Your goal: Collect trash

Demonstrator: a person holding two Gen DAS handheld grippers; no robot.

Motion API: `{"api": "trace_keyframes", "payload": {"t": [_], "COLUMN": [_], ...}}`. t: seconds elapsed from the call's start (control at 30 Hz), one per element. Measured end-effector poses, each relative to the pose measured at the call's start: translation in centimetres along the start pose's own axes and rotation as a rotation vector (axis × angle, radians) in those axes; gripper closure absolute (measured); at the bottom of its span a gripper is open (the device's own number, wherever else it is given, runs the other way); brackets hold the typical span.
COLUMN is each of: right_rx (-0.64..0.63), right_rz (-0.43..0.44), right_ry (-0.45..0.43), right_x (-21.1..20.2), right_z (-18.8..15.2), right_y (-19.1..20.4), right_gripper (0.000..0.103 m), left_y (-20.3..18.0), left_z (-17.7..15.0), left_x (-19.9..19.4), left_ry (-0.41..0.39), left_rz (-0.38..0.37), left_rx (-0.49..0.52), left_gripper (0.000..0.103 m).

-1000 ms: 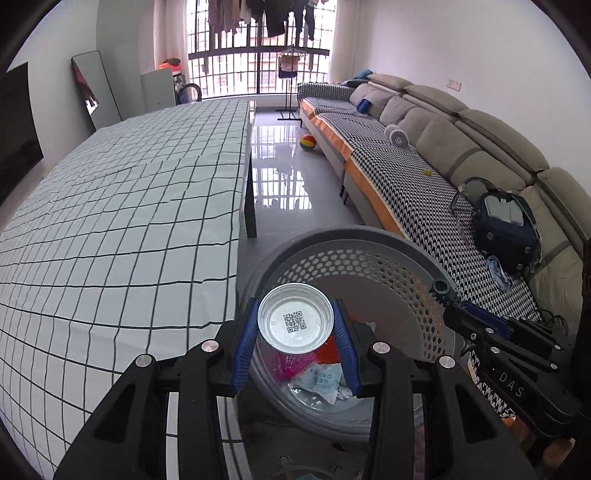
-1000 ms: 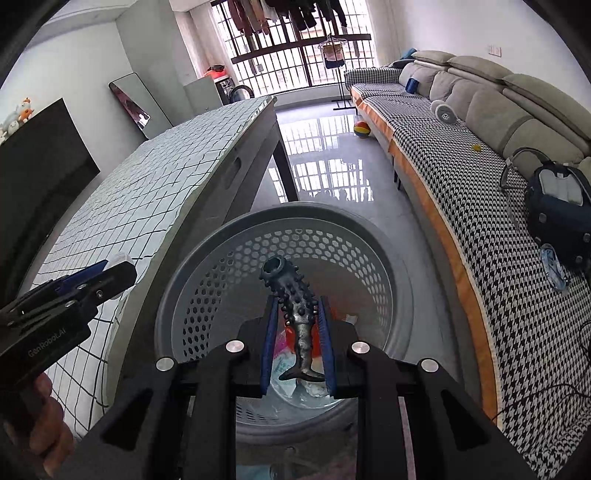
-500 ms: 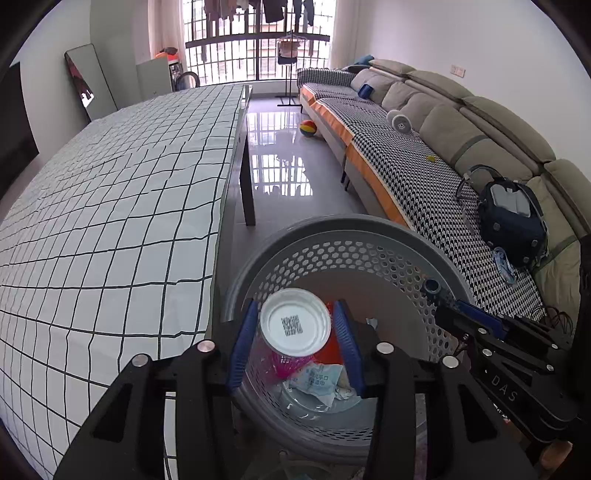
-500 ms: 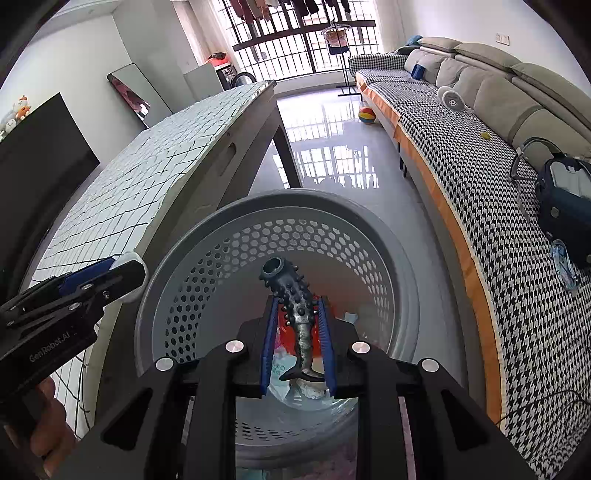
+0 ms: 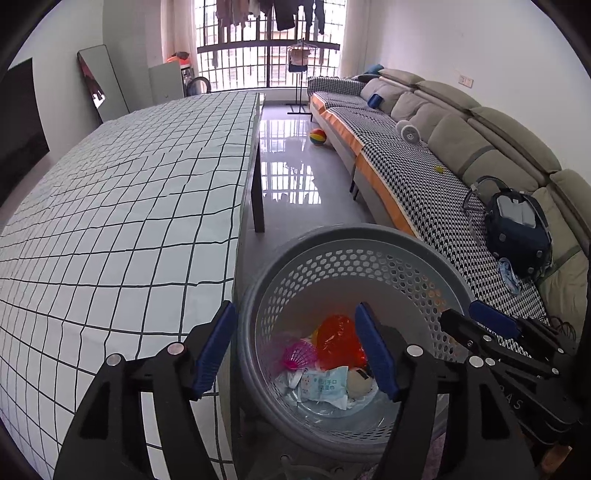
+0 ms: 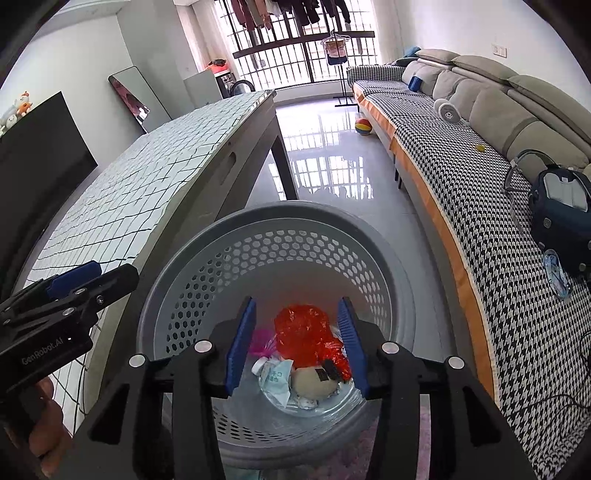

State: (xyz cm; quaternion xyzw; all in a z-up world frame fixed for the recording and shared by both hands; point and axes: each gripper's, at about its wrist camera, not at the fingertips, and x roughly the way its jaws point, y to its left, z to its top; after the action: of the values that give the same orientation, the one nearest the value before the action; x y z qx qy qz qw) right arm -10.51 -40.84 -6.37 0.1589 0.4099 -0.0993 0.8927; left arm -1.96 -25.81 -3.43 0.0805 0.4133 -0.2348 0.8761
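The left gripper [image 5: 295,347] gapes wide and empty beside the checked table [image 5: 122,206], above the grey basket [image 5: 354,243] holding the trash [image 6: 306,354], with the right gripper [image 6: 297,345] equally spread over it.

— What kind of place is this?
— A home living room. A long grey sofa [image 5: 461,122] with a houndstooth cover runs along the right wall.
— What else shows it?
— Laundry [image 5: 273,14] hangs at a barred balcony window, a mirror [image 5: 101,86] leans on the wall, a colourful ball [image 5: 317,136] lies on the glossy tiled floor, and soft toys [image 6: 18,109] sit above a dark television [image 6: 40,147].
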Motion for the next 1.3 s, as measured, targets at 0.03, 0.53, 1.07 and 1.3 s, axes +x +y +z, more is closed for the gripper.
{"api": "trace_keyframes", "payload": {"t": [0.03,0.53,1.07,1.3], "right_rx": [0.0,-0.02,-0.034,-0.041], "right_rz": [-0.001,-0.013,-0.035,-0.047], "right_ry": [-0.002,-0.015,-0.037,-0.046], "right_x": [-0.1,-0.8,-1.3,-1.6], "right_z": [0.0,-0.4,-0.6,-0.7], "right_y": [0.0,0.9,1.4,1.7], "right_gripper": [0.055,0.048,0.04,0.037], "left_y": [0.0,1.0,2.0,2.4], "left_z": [0.0,-0.4,-1.0,-1.1], "left_x": [0.0,-1.3,-2.0,-2.3], "left_ry": [-0.001,-0.039,-0.05,-0.056], "left_rz": [0.007,0.052,0.084,0.087], "left_rx": [-0.001,-0.023,-0.039,-0.042], "left_gripper": [0.034,0.014,0.009,0.009]}}
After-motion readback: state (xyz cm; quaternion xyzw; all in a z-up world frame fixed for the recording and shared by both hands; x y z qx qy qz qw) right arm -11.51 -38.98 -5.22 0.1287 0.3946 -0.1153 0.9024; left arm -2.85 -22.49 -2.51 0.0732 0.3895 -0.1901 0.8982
